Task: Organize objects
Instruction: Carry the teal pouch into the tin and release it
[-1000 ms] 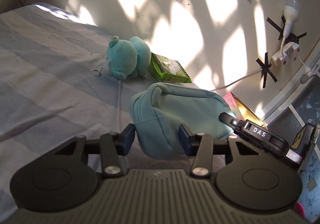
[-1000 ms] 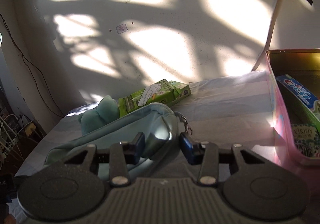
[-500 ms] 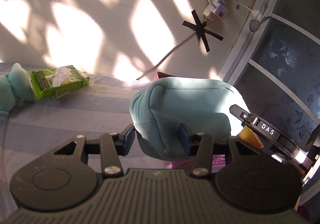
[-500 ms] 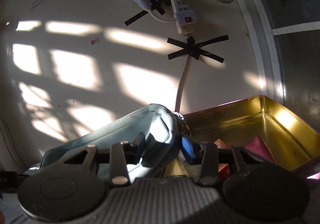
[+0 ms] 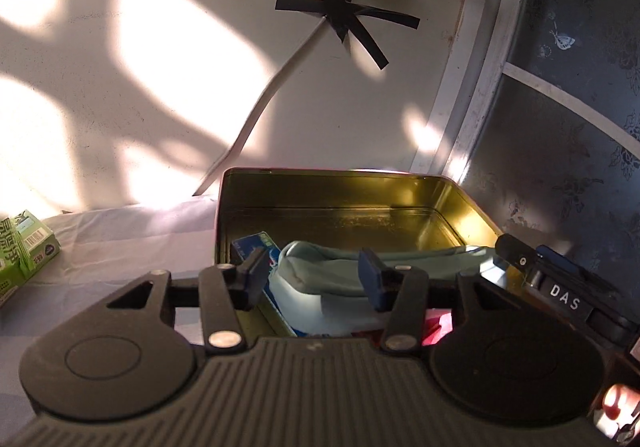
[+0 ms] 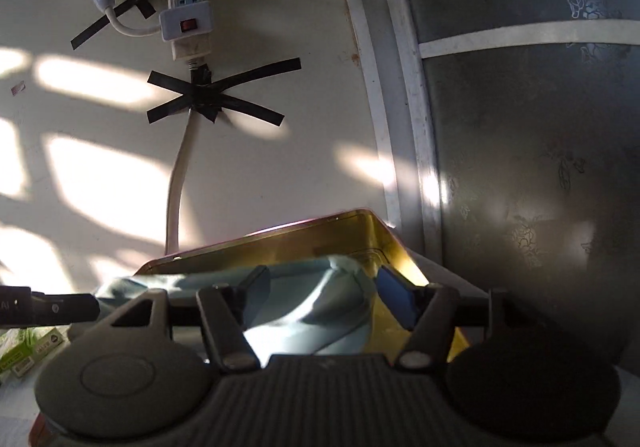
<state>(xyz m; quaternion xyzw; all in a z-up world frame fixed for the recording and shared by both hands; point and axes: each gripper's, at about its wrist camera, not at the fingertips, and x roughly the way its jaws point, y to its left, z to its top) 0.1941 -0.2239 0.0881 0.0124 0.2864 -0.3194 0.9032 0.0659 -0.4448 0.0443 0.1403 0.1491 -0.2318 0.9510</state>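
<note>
A light blue fabric pouch (image 5: 320, 279) lies inside an open gold-lined tin box (image 5: 344, 203) on the striped bed. My left gripper (image 5: 312, 275) is open, with one end of the pouch between its blue pads and not pinched. In the right wrist view my right gripper (image 6: 320, 291) is also open around the other end of the pouch (image 6: 312, 303), over the tin (image 6: 280, 247). A blue toothpaste box (image 5: 256, 243) lies in the tin under the pouch. The right gripper's body (image 5: 560, 287) shows at the tin's right side.
A green carton (image 5: 20, 255) lies on the bed at the left. The wall is close behind the tin, with a taped white cable (image 6: 180, 175) and a power strip (image 6: 186, 7). A dark patterned door panel (image 6: 520, 167) stands at the right.
Both grippers carried the pouch right from the bed and lowered it into the tin. Their jaws have opened wider, and the pouch has sagged down onto the tin's contents.
</note>
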